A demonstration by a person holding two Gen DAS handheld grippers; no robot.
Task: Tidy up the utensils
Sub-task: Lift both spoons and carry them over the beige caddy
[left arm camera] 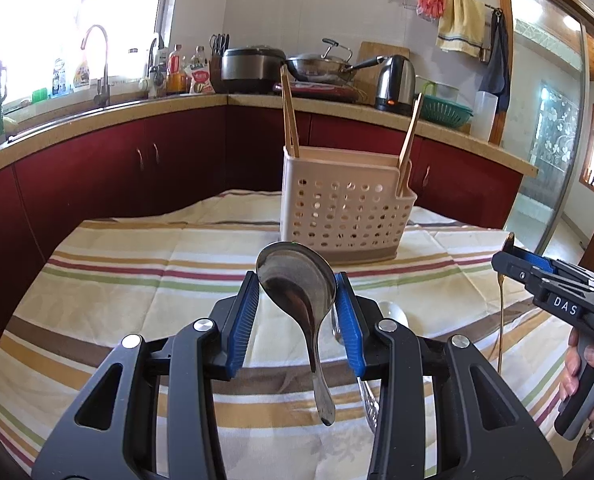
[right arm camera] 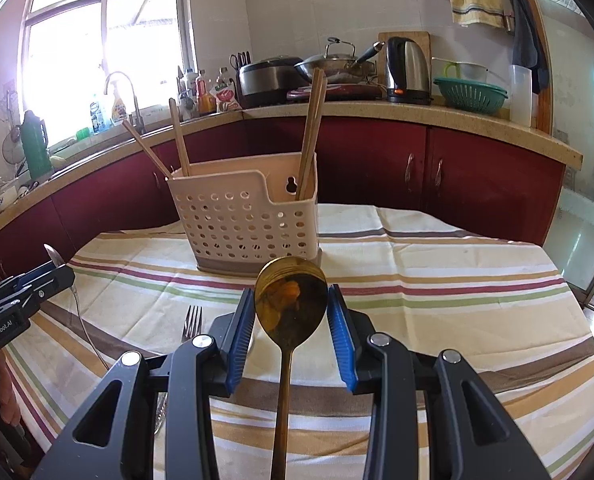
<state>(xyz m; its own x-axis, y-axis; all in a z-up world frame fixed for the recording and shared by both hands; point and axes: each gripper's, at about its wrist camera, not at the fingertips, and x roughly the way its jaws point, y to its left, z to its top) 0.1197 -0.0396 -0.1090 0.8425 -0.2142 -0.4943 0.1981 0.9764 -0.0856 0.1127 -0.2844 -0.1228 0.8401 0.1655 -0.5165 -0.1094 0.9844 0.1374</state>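
Observation:
My left gripper is shut on the bowl of a silver spoon, whose handle hangs down toward me. My right gripper is shut on the bowl of a gold spoon, handle also hanging down. Both are held above the striped tablecloth, short of the beige perforated utensil basket. Wooden chopsticks stand in the basket. From the left wrist view the right gripper appears at the right; from the right wrist view the left gripper sits at the left.
A fork lies on the cloth in front of the basket, and another silver spoon lies beside my left fingers. Red cabinets and a counter with a kettle, a wok and a sink curve behind the table. A person's hand grips the right handle.

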